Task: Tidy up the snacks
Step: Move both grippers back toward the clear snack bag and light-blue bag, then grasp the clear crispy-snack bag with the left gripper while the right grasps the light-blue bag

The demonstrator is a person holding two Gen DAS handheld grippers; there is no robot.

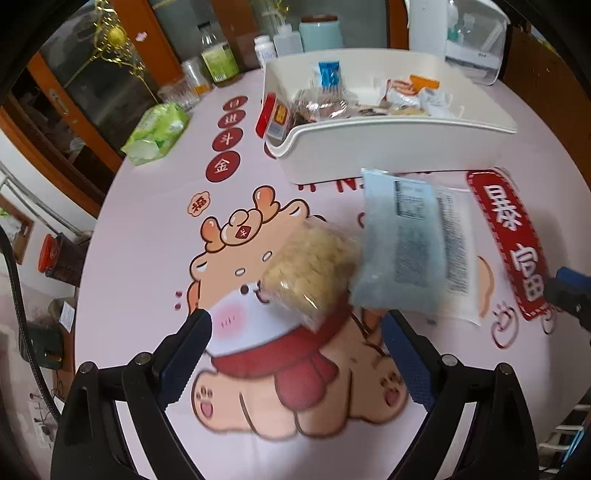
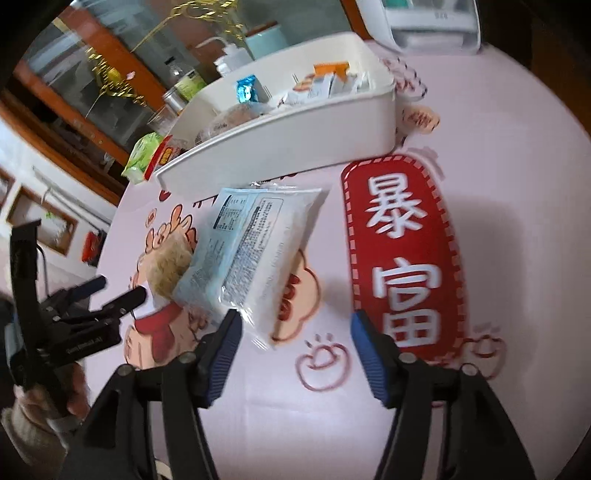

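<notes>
A pale blue and white snack packet (image 1: 406,240) (image 2: 255,251) lies flat on the pink cartoon tablecloth, printed back up. A clear packet of yellow crumbly snack (image 1: 314,273) (image 2: 170,269) lies against its left side, partly under it. My left gripper (image 1: 295,325) (image 2: 118,291) is open, its fingertips just short of the yellow packet. My right gripper (image 2: 295,319) is open, with the blue packet's near corner between its fingers and the pads not pressing on it; in the left wrist view only one fingertip (image 1: 569,291) shows at the right edge. Behind both packets stands a white bin (image 1: 369,129) (image 2: 280,136) holding several wrapped snacks.
A green tissue pack (image 1: 157,133) (image 2: 142,157) lies at the table's far left. Bottles and jars (image 1: 218,59) line the back edge beside a light blue canister (image 1: 319,31). A white appliance (image 1: 472,48) stands at the back right. A sleeved hand (image 2: 40,413) holds the left gripper.
</notes>
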